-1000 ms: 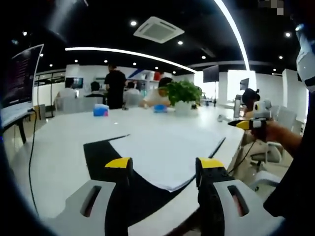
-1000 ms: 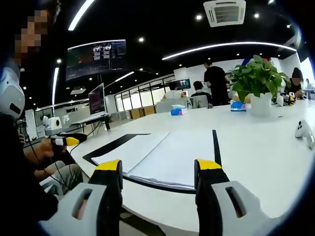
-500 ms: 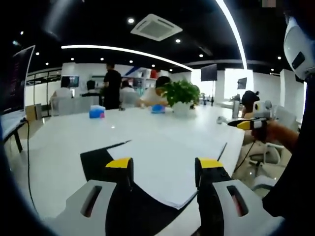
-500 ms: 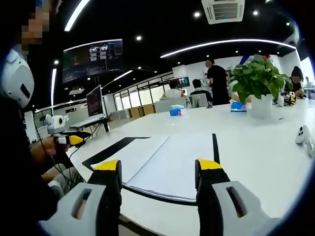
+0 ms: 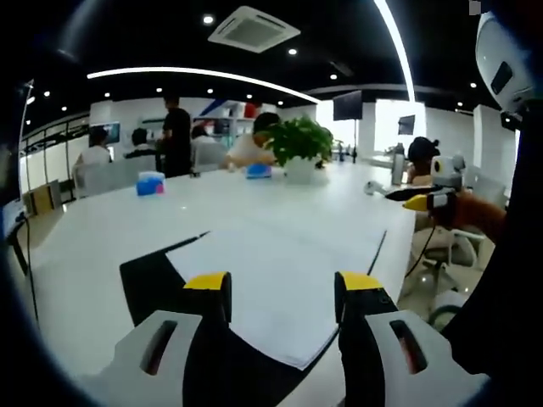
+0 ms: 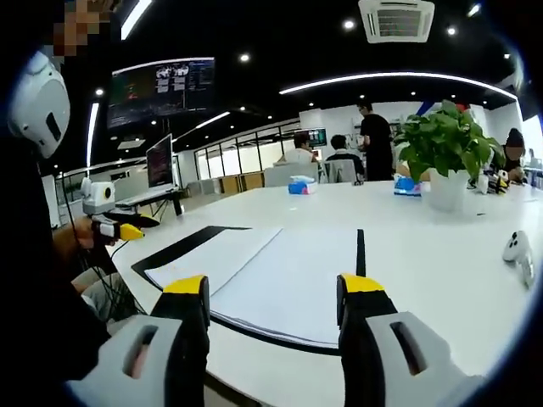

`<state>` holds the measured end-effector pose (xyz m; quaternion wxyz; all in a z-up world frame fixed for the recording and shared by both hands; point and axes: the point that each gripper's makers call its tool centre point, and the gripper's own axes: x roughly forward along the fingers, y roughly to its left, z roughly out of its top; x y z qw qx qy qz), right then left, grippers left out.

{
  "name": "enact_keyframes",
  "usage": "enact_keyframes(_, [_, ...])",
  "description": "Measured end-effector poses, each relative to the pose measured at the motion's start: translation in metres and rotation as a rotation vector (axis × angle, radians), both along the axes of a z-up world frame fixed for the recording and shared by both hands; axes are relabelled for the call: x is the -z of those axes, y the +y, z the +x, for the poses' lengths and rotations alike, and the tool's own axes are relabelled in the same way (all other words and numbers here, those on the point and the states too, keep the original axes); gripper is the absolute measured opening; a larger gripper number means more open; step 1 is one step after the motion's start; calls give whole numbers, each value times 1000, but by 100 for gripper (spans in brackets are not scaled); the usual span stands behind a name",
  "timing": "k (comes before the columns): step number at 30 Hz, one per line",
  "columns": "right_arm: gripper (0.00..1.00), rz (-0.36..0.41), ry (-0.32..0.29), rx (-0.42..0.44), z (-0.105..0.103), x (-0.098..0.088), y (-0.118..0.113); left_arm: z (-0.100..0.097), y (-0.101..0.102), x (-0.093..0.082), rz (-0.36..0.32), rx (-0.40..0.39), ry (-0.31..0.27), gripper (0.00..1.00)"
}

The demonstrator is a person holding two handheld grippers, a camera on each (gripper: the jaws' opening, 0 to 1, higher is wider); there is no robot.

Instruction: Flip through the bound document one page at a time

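1. The bound document (image 5: 280, 280) lies open and flat on the white worktop (image 5: 93, 246), near its front edge, white pages uppermost with the black cover showing as a border around them. In the right gripper view the same document (image 6: 280, 275) sits just beyond the jaws.

2. Step in hand, as I judge it: the approach before a page turn. No page is lifted or pinched.

3. The left gripper (image 5: 276, 292) hovers over the near pages with its jaws spread apart and nothing between them. The right gripper (image 6: 271, 297) is likewise parted and empty, held off the near edge.

4. Next move calls for bringing one gripper down to a free page edge, catching a single sheet (not several at once), and carrying it across the spine.

5. Count:
   - one bound document;
   - two grippers;
   - one potted plant (image 6: 445, 148) farther along the worktop;
   - one small white device (image 6: 517, 250) to the right;
   - several people sit or stand at the far end (too small to count surely).
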<state>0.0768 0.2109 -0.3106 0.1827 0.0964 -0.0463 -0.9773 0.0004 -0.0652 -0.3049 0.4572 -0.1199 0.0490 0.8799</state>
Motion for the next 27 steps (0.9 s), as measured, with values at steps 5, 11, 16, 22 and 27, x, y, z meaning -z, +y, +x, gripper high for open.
enact_keyframes(5, [59, -5, 3, 21, 4, 1, 7, 3, 13, 3, -4, 18, -8, 50])
enact_keyframes(11, [57, -27, 18, 27, 7, 0, 5, 7, 43, 5, -2, 81, -18, 48])
enact_keyframes(16, [56, -8, 17, 14, 13, 5, 0, 13, 69, 5, -13, 153, -18, 45])
enact_keyframes(22, [56, 30, 12, 13, 23, 12, 0, 19, 94, 9, -66, 233, 0, 43])
enact_keyframes(27, [56, 32, 3, 19, 28, 18, 3, 21, 108, 10, -105, 287, 9, 43])
